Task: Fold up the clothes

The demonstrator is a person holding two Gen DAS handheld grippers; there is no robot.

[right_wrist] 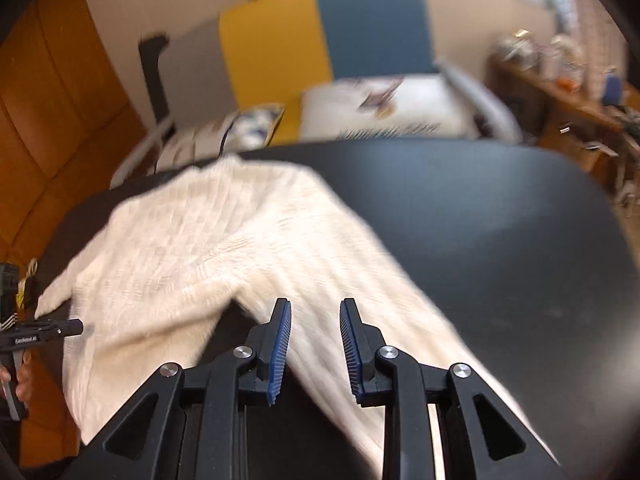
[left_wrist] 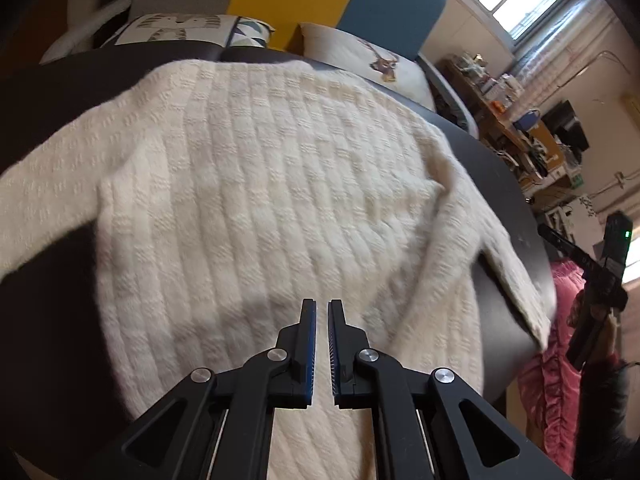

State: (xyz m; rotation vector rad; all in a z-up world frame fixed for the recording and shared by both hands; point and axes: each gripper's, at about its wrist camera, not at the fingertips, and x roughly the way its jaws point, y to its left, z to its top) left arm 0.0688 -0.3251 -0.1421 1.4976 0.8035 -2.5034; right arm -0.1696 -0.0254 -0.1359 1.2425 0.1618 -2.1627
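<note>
A cream knitted sweater (left_wrist: 256, 184) is lying spread flat across the dark round table (left_wrist: 508, 184), body in the middle and a sleeve running out to each side. The left gripper (left_wrist: 322, 308) is hovering just above the near part of the sweater's body, its two black fingers with blue pads (left_wrist: 312, 344) standing almost together, only a thin slit between them, and nothing is caught in that slit. I cannot tell whether the tips are touching the knit or hanging just clear of it.

Over on the other side, the right gripper (right_wrist: 315, 308) is sitting above the sleeve (right_wrist: 360, 280) that is trailing toward the table's near edge. Its jaws are standing apart, with the sleeve showing through the gap between the ridged blue pads (right_wrist: 280, 352), and it is holding nothing. The picture from that side is blurring, so the finer detail of the knit is hard to read.

From the left camera the right-hand tool (left_wrist: 596, 288) is showing at the far right edge, a small green light glowing on it, with pink ruffled fabric (left_wrist: 556, 360) beside it. From the right camera the left tool (right_wrist: 36, 330) is poking in at the left edge, a person's fingers (right_wrist: 22, 376) wrapping its handle.

Behind the table, printed cushions (left_wrist: 360, 56) are resting against yellow and blue panels (left_wrist: 304, 4).
</note>
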